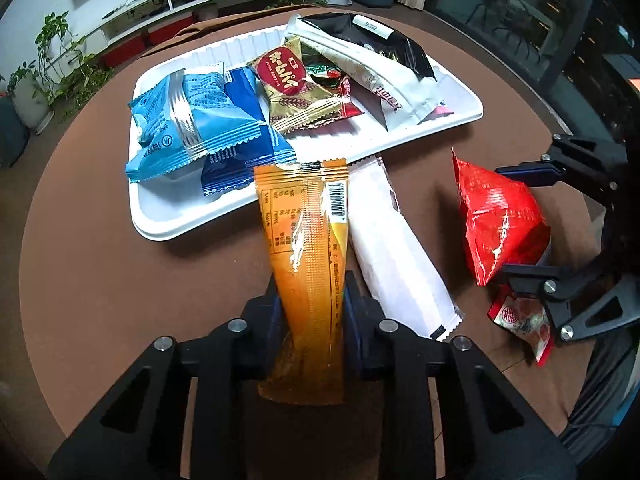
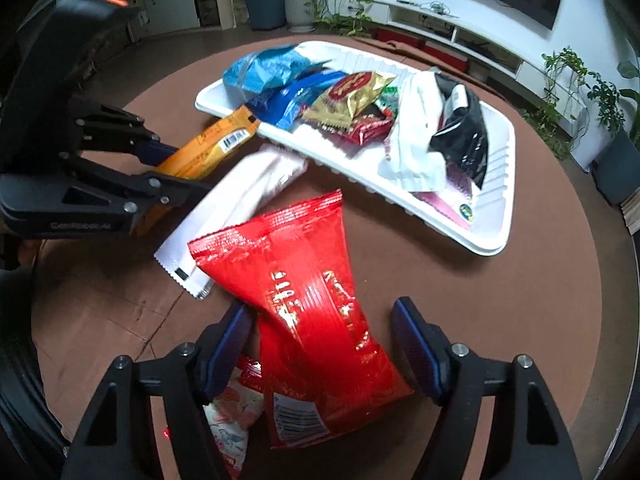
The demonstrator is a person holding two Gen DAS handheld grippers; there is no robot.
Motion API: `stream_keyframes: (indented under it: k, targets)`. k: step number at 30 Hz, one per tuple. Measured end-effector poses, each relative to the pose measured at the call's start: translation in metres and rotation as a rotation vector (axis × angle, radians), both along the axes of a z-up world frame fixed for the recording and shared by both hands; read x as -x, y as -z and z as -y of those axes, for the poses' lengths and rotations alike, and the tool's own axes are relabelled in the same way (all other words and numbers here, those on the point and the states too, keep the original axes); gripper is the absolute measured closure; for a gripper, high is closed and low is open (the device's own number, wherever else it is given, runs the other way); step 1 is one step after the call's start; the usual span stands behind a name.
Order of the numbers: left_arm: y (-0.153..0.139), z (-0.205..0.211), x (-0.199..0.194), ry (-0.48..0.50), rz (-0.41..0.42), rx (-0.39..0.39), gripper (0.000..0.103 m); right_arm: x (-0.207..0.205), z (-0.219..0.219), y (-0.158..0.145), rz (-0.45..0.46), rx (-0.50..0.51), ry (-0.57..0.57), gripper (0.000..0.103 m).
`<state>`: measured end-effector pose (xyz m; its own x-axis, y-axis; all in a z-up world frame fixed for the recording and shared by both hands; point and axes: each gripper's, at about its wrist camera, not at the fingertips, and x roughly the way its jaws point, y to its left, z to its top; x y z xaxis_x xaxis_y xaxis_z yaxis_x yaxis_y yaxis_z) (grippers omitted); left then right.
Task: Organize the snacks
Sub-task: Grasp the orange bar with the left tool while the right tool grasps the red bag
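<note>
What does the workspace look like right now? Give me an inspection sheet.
Surface: round brown table.
Job's things: white tray holds blue, gold, white and black packets; orange packet, white packet, red bag and a small red-white packet lie off the tray.
Clutter: nothing seen.
Grippers: left gripper shut on orange packet; right gripper open around red bag, right pad clear of it.
Cables: some on the white shelf.
Surroundings: potted plants, dark screen.
</note>
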<state>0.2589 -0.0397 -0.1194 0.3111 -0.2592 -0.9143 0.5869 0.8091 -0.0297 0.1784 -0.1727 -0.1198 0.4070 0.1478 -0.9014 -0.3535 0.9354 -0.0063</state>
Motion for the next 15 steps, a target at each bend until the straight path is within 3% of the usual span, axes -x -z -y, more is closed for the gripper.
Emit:
stream_keyframes:
  k: [9, 15]
  targets:
    - [0.0, -0.008, 0.009, -0.003, -0.011, 0.03, 0.087, -0.003, -0.004, 0.0, -0.041, -0.008, -0.033, 0.042]
    - [0.0, -0.011, 0.019, 0.005, -0.021, 0.058, 0.089, -0.006, -0.002, -0.005, -0.063, -0.03, -0.016, 0.069]
